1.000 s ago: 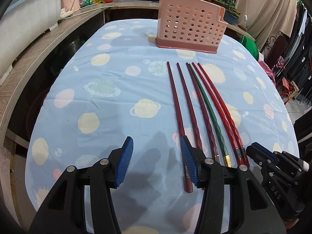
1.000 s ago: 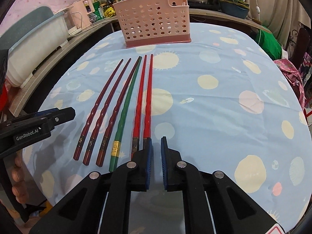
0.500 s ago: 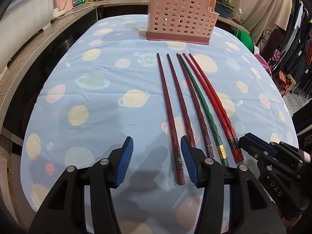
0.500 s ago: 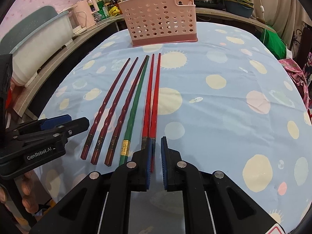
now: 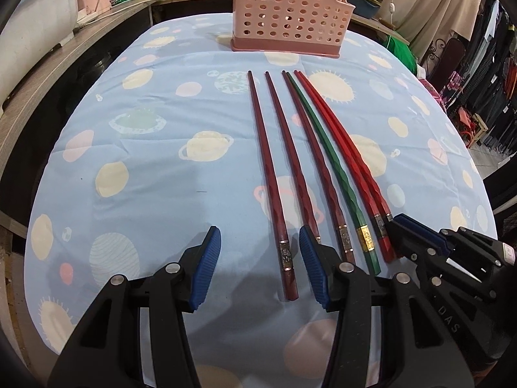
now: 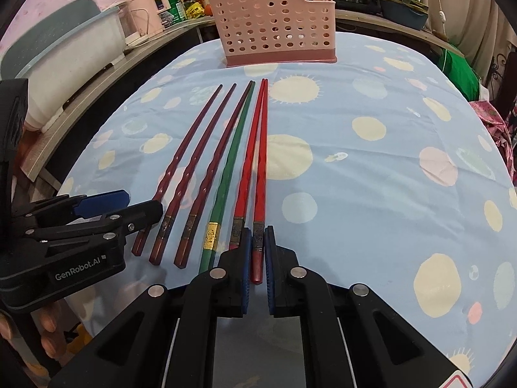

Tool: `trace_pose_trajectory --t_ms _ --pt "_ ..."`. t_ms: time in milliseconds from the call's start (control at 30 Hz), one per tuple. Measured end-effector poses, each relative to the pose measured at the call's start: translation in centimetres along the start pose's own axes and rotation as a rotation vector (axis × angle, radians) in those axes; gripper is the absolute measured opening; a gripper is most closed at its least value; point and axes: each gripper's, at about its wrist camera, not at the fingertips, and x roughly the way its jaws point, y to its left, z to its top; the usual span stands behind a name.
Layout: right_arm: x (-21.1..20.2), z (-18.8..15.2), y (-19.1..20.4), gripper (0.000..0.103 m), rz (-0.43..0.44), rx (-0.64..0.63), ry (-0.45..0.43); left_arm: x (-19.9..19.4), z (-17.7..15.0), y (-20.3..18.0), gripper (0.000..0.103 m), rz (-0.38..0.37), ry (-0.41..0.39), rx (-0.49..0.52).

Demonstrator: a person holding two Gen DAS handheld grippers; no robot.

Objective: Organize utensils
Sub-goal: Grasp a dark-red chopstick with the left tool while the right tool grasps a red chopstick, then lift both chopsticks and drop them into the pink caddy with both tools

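Six long chopsticks lie side by side on the pale blue planet-print tablecloth (image 5: 155, 174), tips toward the pink perforated plastic utensil basket (image 5: 290, 9) at the far end. The right gripper (image 6: 257, 249) has its blue-padded fingers (image 6: 246, 258) pressed together around the thick end of the outermost bright red chopstick (image 6: 260, 168), pinching it. The second red chopstick (image 6: 247, 161) lies just left of those fingers, then the green chopstick (image 6: 231, 158). The left gripper (image 5: 260, 262) stands half spread, its fingers (image 5: 206, 258) straddling the end of the leftmost dark maroon chopstick (image 5: 271, 174) without touching it.
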Motion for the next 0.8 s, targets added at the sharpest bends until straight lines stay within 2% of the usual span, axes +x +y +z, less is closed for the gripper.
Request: trace_pose_trajectory --t_ms 300,333,433,533,800 --pt "-0.2 -0.2 -0.4 0.006 -0.012 0.013 -0.008 -0.1 -0.3 -0.2 0.047 0.017 -0.003 0.02" --pt "-0.2 -0.2 -0.4 0.007 -0.013 0.014 -0.009 -0.1 -0.4 -0.3 0.044 0.018 -0.003 0.023" --pt "-0.4 -0.3 -0.6 0.007 -0.018 0.022 -0.011 -0.3 -0.5 -0.2 0.022 0.008 0.001 0.028" --pt "-0.7 -0.4 -1.0 0.007 -0.018 0.038 -0.017 -0.4 -0.6 0.1 0.007 -0.01 0.015 0.023" --pt "-3.7 0.9 -2.0 0.007 -0.022 0.062 -0.082 -2.1 -0.2 0.5 0.007 -0.019 0.001 0.0"
